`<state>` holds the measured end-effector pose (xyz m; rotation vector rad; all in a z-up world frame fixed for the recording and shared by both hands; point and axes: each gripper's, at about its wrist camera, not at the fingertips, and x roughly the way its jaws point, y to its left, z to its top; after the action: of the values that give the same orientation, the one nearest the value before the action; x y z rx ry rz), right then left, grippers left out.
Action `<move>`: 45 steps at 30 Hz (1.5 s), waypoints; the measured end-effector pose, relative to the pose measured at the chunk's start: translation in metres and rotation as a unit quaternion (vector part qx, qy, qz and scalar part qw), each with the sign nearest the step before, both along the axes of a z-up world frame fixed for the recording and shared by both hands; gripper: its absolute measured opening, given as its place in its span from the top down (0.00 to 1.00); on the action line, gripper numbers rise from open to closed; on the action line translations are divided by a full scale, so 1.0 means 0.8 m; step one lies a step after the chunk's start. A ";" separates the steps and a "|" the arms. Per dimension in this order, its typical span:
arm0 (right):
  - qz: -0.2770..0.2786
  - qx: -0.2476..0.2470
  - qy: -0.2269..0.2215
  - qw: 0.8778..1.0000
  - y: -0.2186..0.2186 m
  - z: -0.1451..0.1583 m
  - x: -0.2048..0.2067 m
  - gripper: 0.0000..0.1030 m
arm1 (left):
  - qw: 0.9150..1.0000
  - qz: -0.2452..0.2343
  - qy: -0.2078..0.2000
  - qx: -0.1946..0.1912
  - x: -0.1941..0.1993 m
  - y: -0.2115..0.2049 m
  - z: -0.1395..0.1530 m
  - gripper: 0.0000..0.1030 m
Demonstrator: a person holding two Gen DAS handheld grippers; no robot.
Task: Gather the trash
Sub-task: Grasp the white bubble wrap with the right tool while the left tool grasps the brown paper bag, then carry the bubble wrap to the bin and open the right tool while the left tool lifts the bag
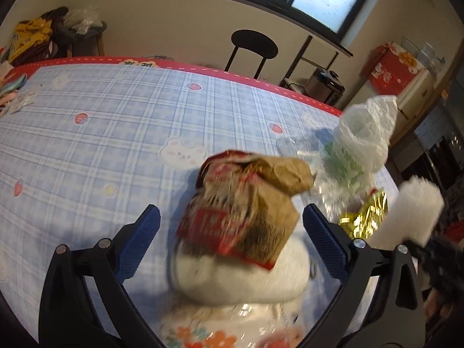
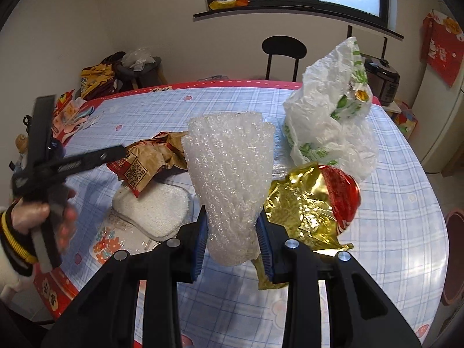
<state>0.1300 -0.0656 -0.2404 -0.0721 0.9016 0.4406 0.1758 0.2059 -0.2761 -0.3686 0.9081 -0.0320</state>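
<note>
Right tool [image 2: 232, 233] clamped on foam sheet [image 2: 229, 174]; left tool [image 1: 230, 226] wide open, empty, prob. over paper bag [image 1: 246, 203]. Next: close on bag.

Black chair [image 2: 283, 47] – checked tablecloth [image 1: 121, 133]

Motion blur smears the brown paper bag [image 1: 246, 203] and the white pad [image 1: 240, 278] beneath it; print unreadable. At four o'clock the foam sheet [image 1: 411, 211] blurs too. The floral wrapper [image 1: 203, 333] is cropped at six o'clock.

Black tongs [image 2: 232, 232], blue ribbed pads [image 1: 324, 235], silver screws
</note>
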 end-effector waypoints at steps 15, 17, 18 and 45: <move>-0.058 0.000 0.011 0.998 -0.066 -0.002 -0.031 0.69 | 0.997 0.047 0.059 -0.003 0.042 -0.019 -0.048 0.14; -0.054 0.000 0.009 0.998 -0.064 -0.001 -0.032 0.69 | 0.997 0.043 0.058 0.002 0.038 -0.018 -0.043 0.18; -0.052 0.001 0.007 0.999 -0.062 0.001 -0.031 0.69 | 0.998 0.041 0.057 0.003 0.036 -0.016 -0.040 0.19; 0.064 0.049 -0.034 0.996 -0.026 0.051 -0.029 0.69 | 0.985 0.156 -0.029 0.065 -0.160 -0.026 0.113 0.22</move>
<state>0.1072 -0.0861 -0.1993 -0.0545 0.8108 0.5971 0.0480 0.1853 -0.1854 -0.3822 0.7815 0.3026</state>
